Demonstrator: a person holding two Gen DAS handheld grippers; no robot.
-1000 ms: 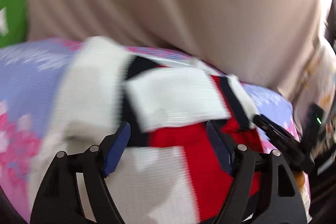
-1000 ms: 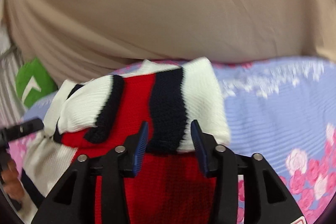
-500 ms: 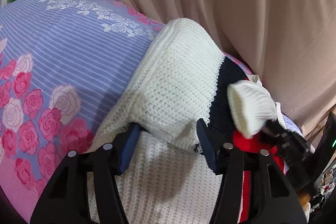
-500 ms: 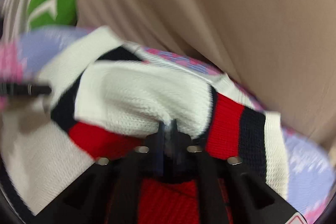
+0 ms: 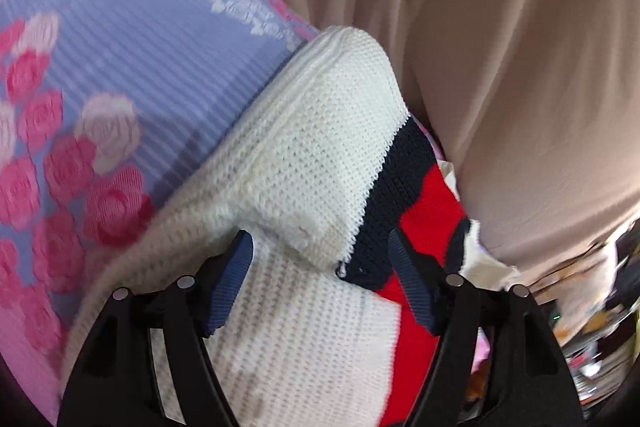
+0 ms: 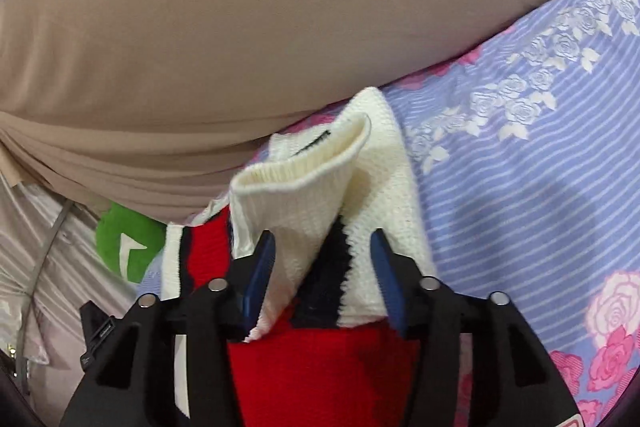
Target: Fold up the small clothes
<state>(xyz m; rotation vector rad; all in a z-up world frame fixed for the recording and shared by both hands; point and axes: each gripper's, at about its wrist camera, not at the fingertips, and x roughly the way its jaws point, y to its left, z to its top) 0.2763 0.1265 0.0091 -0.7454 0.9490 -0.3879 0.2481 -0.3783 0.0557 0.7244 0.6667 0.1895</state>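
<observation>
On the bed, over a lavender striped sheet [image 5: 132, 39] printed with pink and white roses, lies a small knit sweater [image 5: 320, 155] in cream, navy and red bands, its stitches coarse and pebbled. Left wrist view: a cream sleeve is folded across the body, forming a thick rounded roll with a ribbed seam along its edge; a navy stripe and a red panel run beside it. The left gripper [image 5: 322, 263] stands released, its blue ridged pads apart on either side of the fold's corner, clasping nothing. Right wrist view: the right gripper [image 6: 322, 267] is likewise spread wide, and the ribbed cream cuff [image 6: 304, 171] rises between the pads as an open tube, leaning against the left pad; whether it is pinched cannot be told, though the gap suggests not. Red knit fills the space below. Behind hangs a smooth tan curtain [image 6: 256, 35] in soft folds; a green cushion [image 6: 128, 239] sits at the left.
</observation>
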